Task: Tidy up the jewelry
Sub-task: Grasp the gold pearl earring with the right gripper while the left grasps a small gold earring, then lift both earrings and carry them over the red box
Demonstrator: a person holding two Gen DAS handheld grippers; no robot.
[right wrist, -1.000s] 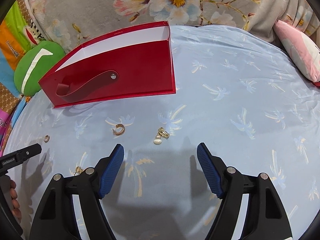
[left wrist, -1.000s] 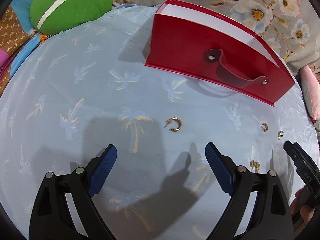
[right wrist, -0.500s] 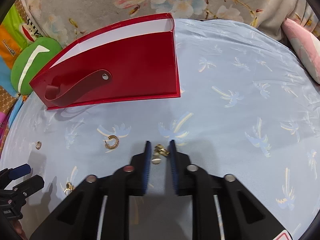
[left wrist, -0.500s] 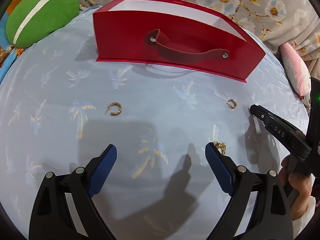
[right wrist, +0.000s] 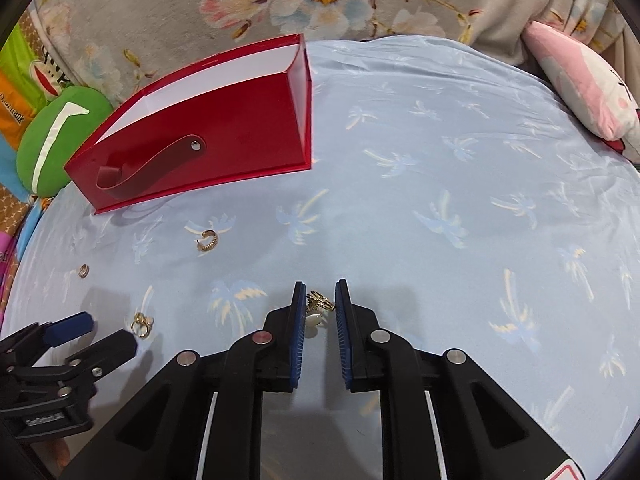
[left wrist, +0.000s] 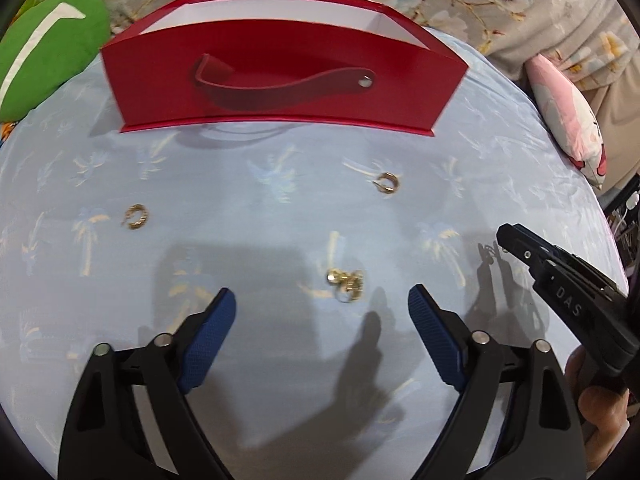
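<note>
The black body of the right gripper (right wrist: 319, 296) carries the raised letters "DAS" where it enters the left wrist view, and a small label on the left gripper (left wrist: 322, 308), seen at the lower left edge of the right wrist view, is too small to read; an orange package beyond the green round cushion with a white stripe (right wrist: 60, 140) shows letters cut off by the frame. The landmark is the red open-topped cardboard box with a white lining and a red strap handle (left wrist: 280, 80), standing on the pale blue cloth printed with palm trees (right wrist: 440, 200); its inside floor is hidden by the front wall. In front of the box lie two gold ribbed hoop earrings (left wrist: 137, 217) (left wrist: 387, 182), well apart, and nearer than them a small gold cluster of jewelry (left wrist: 347, 282), blurred and hard to resolve into pieces. The left gripper tilts down over that cluster, blue pads spread wide to either side, touching nothing; its jaws have just been closing a little. The right gripper, further from the box to its right, points steeply down with its pads drawn close together on a gold earring with a white drop (right wrist: 316, 308). Part of a hand (left wrist: 600, 408) grips its handle.
</note>
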